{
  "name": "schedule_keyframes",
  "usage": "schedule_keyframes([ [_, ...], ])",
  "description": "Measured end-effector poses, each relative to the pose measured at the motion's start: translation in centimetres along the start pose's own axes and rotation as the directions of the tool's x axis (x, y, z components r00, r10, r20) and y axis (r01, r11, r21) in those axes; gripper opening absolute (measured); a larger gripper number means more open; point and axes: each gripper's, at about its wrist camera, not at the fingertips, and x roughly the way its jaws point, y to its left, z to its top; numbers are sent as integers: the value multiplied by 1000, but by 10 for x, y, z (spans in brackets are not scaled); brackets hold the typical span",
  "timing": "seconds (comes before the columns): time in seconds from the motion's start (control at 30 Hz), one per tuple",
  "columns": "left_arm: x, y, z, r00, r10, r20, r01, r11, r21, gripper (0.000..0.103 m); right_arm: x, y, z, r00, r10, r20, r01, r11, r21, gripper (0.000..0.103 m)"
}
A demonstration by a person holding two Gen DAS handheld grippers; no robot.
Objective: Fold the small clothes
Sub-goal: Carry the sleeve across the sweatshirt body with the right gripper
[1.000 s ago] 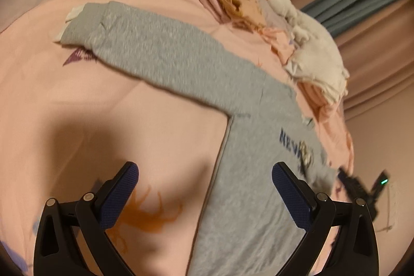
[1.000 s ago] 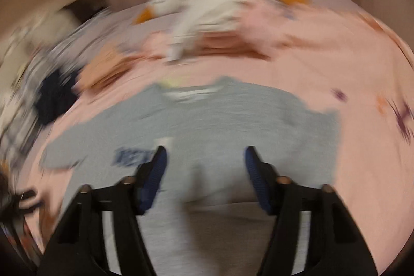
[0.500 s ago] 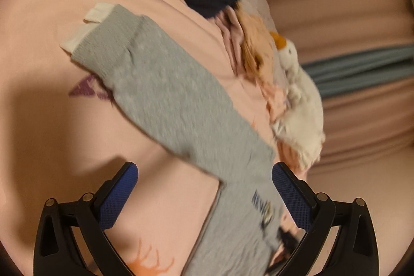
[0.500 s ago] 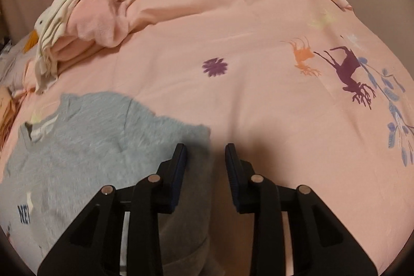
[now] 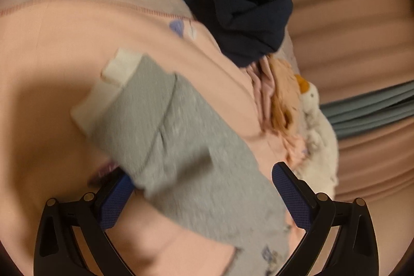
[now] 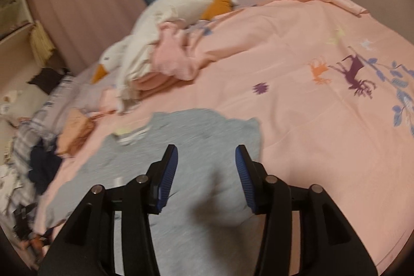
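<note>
The grey sweatshirt (image 6: 181, 172) lies spread flat on the pink duvet (image 6: 323, 133), and everything else is best placed from it. Nearest, the right gripper (image 6: 206, 172) hovers over its body near the shoulder edge; its jaws have just been opening and stand apart with only flat fabric beneath, nothing pinched. The left gripper (image 5: 204, 198) sits over the grey sleeve (image 5: 165, 126), jaws wide and straddling it, pads not pressing.

The sleeve's long axis runs away from the left gripper, up and leftward to the white cuff (image 5: 108, 89) at its far end. So the left hand looks the nearer one for folding this sleeve inward, and the cuff lies ahead along the line of its fingers.

Beyond the sweatshirt's collar side sit peach and pink clothes (image 6: 75, 131), then a dark navy garment (image 5: 233, 7) heaped further off. Furthest, a white plush goose (image 6: 165, 17) rests against the curtain (image 6: 85, 4). Nothing lies on the sleeve itself; the duvet beside it is bare.
</note>
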Motion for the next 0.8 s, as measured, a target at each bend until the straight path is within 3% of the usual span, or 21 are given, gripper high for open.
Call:
schedule_keyframes([
  [0.1,2,1,10,997,63,34,-62,998,-17,86,-11,8,-15,998,57,-5,-57,998,-4,49],
  [0.17,4,-1,16,990,137,43,-137,991,-9,44,-16,13,-23,996,86,-10,-86,996,-12,49],
  [0.23,6,-10,18,974,220,50,-223,973,58,16,-21,16,-30,994,105,-15,-105,994,-21,51],
  [0.33,0,-37,9,955,282,97,-296,933,202,16,-23,19,-35,996,91,-22,-91,995,-46,52],
  [0.4,-4,-57,1,955,269,123,-293,918,267,16,-25,19,-37,995,97,-22,-98,994,-56,52],
  [0.5,-11,-100,-23,957,238,164,-285,868,406,16,-28,18,-41,994,108,-22,-109,993,-55,53],
  [0.57,-12,-131,-45,962,208,176,-270,821,503,16,-29,18,-44,993,117,-23,-119,991,-58,53],
  [0.67,-8,-172,-88,969,170,178,-246,726,642,16,-32,16,-50,991,131,-29,-133,990,-56,54],
  [0.8,15,-203,-145,980,162,117,-193,614,766,16,-33,11,-59,988,150,-41,-151,988,-26,55],
])
